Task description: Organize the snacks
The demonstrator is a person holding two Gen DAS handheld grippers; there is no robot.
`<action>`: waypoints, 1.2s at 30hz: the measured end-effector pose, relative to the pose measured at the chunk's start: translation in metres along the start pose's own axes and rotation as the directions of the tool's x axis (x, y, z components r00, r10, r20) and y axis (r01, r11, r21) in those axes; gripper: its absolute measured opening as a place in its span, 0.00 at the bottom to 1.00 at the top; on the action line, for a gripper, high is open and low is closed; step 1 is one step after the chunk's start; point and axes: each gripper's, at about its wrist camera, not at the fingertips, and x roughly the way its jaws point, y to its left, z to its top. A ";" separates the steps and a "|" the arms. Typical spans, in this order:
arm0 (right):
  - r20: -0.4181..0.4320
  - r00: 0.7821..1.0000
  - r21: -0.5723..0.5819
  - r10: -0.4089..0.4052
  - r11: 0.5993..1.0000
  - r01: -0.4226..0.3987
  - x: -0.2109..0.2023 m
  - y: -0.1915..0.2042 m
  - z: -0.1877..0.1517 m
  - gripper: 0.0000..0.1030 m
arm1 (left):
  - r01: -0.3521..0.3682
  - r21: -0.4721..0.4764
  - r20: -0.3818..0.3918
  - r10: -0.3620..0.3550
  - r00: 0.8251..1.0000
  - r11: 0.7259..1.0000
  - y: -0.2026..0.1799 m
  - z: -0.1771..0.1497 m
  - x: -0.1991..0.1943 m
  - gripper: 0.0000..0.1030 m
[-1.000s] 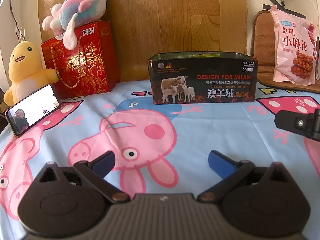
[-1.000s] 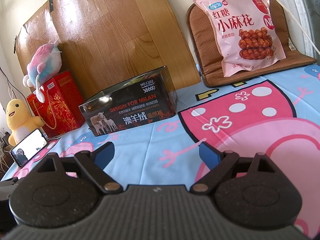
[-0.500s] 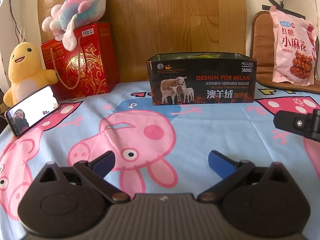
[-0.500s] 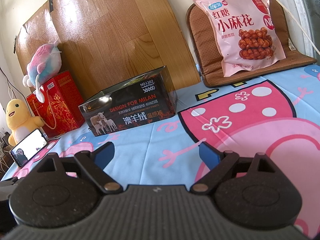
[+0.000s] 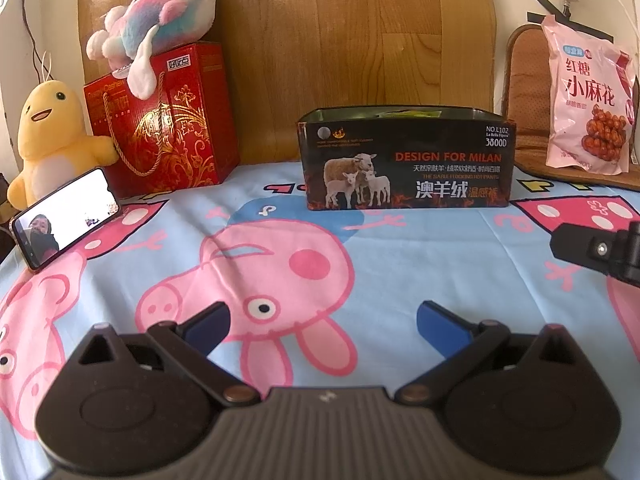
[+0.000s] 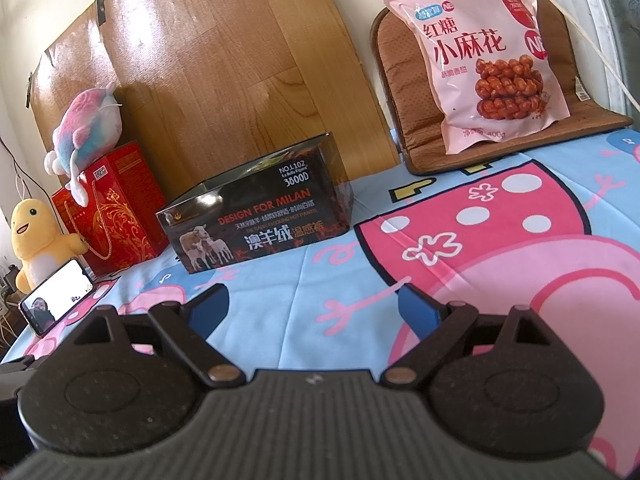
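A pink snack bag [image 6: 486,60] with Chinese lettering leans upright on a brown cushion [image 6: 408,92] at the back right; it also shows in the left wrist view [image 5: 588,100]. A black open-topped box [image 5: 406,160] with sheep on its front stands at the back middle of the cloth, also in the right wrist view [image 6: 256,224]. Something yellow-green shows just over its rim. My left gripper [image 5: 322,320] is open and empty, low over the pig-print cloth. My right gripper [image 6: 314,304] is open and empty, well short of the bag and box.
A red gift bag [image 5: 160,120] with a pink-blue plush [image 5: 160,4] on top stands at the back left. A yellow plush [image 5: 48,140] and a propped phone [image 5: 64,220] are at the left. A wooden board [image 5: 360,32] leans behind the box.
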 end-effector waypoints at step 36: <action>0.000 1.000 -0.001 -0.001 1.000 0.001 0.000 0.001 0.000 0.91 | 0.023 -0.034 -0.023 -0.023 0.999 0.999 0.006 0.001 0.003 1.00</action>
